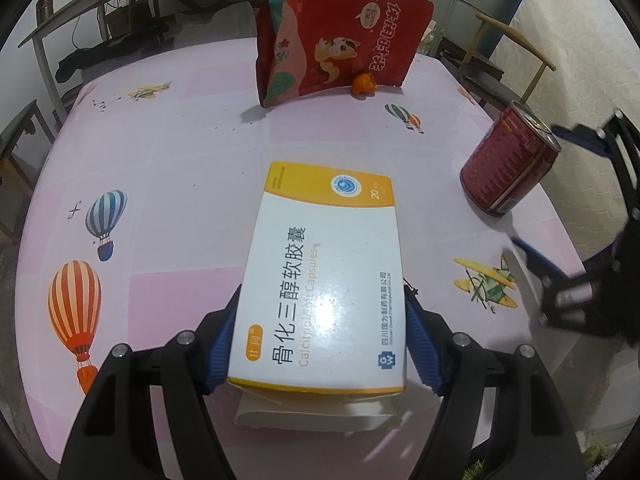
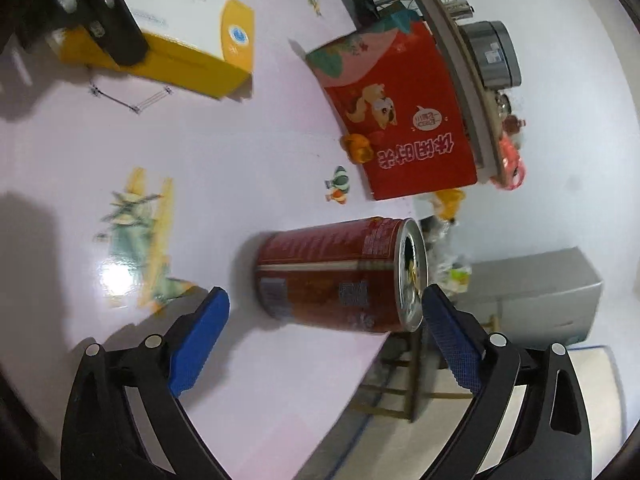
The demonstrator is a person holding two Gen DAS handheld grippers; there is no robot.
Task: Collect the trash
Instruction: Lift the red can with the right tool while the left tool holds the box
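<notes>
My left gripper [image 1: 322,308] is shut on a white and yellow medicine box [image 1: 324,240], its blue pads pressing the box's two long sides. The same box [image 2: 192,32] shows at the top left of the right wrist view. A red drink can [image 2: 336,272] with an opened top stands near the table's edge. My right gripper [image 2: 324,296] is open around the can, one pad apart from it and the other close to its rim. From the left wrist view the can [image 1: 508,160] and the right gripper [image 1: 560,200] are at the right. A red snack bag [image 1: 340,36] stands at the back, an orange scrap [image 1: 364,84] beside it.
The table wears a pink cloth [image 1: 180,160] printed with balloons and planes. A wooden chair [image 1: 500,60] stands past the far right corner. Past the table's edge near the can are a stool frame [image 2: 400,380] and a grey box [image 2: 532,296].
</notes>
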